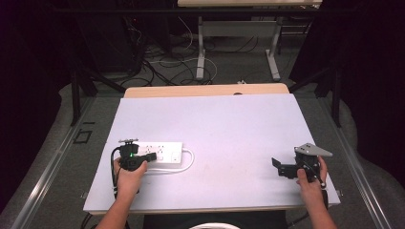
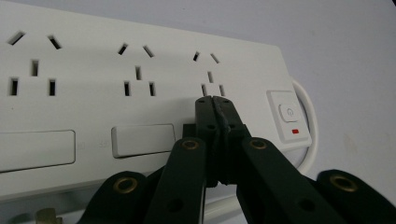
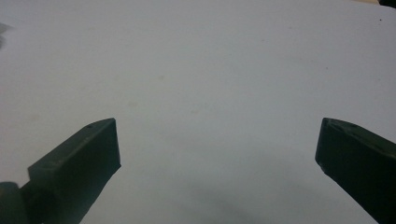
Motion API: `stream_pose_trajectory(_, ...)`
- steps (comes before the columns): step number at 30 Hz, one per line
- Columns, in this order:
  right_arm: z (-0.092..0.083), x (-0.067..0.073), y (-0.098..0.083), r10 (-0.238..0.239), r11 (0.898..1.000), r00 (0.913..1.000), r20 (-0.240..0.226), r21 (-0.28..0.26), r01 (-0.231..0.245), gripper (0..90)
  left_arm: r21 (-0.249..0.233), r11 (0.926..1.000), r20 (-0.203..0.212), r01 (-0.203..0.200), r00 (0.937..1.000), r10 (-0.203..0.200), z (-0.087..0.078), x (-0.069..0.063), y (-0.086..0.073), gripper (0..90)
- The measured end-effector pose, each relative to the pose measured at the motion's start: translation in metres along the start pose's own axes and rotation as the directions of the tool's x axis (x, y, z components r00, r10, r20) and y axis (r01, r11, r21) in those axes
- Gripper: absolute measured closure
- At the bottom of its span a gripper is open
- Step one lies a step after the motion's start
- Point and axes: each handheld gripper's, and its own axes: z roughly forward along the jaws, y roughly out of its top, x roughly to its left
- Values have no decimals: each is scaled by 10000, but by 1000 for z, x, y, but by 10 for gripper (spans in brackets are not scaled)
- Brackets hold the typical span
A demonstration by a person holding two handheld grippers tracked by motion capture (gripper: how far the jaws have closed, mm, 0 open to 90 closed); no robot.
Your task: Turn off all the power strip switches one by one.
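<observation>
left hand-held gripper (image 2: pixel 214 99) clenched on nothing, tips resting on the power strip (image 2: pixel 140 93) just short of its switch (image 2: pixel 289 114), strip lying at the desk's (image 1: pixel 215 124) near-left. probably mid-approach to pressing the switch; next, slide tips sideways onto it. right hand-held gripper (image 3: pixel 217 149) released, well apart from the strip.

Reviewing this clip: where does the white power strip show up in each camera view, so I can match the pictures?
High view: the power strip lies on the white table at left, under the left gripper.
Left gripper view: it spans the upper left, behind the shut jaws; its switch sits at right.
Right gripper view: bare table between open jaws, no strip.
Shared landmark: the strip's white cable.
</observation>
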Motion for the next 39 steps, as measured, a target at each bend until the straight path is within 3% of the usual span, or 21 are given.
stream_pose_trajectory(4,0,0,0,2,10000,10000,-29,-36,-2,0,90,9998,4,-177,9998,177,0,-1,0,900)
stream_pose_trajectory(6,0,0,0,3,10000,10000,-31,-38,-3,0,-89,9999,-6,-121,9999,121,1,-2,0,900)
stream_pose_trajectory(7,0,0,0,2,10000,10000,-31,-39,-2,0,67,9998,59,-179,9998,179,-1,-2,0,900)
stream_pose_trajectory(8,0,0,0,-6,10000,10000,-25,-38,6,0,-185,9998,63,-37,10000,38,0,-3,0,900)
stream_pose_trajectory(11,0,0,0,7,10000,10000,6,-13,-7,0,-90,9999,148,-55,9999,56,-4,-3,1,900)
stream_pose_trajectory(12,0,0,0,4,10000,10000,-1,-11,-4,0,-375,9993,84,72,9999,-68,-3,-3,1,900)
stream_pose_trajectory(16,0,0,0,1,10000,10000,-26,-40,-1,0,-267,9996,117,122,9999,-118,-10,-1,3,900)
stream_pose_trajectory(19,0,1,0,3,10000,10000,-25,-39,-3,0,-513,9984,64,242,9997,-239,-13,-1,3,900)
stream_pose_trajectory(23,0,1,0,18,10000,10000,-29,-48,-18,0,-501,9980,25,384,9993,-383,-18,4,3,900)
stream_pose_trajectory(26,-1,1,0,17,10000,10000,-31,-40,-17,0,-756,9958,-51,523,9986,-529,-20,10,3,900)
stream_pose_trajectory(30,0,0,0,28,10000,10000,-37,-51,-28,0,-594,9963,-59,621,9980,-626,-23,15,3,900)
stream_pose_trajectory(33,0,1,0,33,10000,10000,-40,-48,-33,0,-753,9951,-108,637,9978,-647,-22,15,3,900)
stream_pose_trajectory(39,-1,0,0,28,10000,10000,-63,-71,-29,0,-388,9970,-194,663,9976,-671,-25,21,2,900)
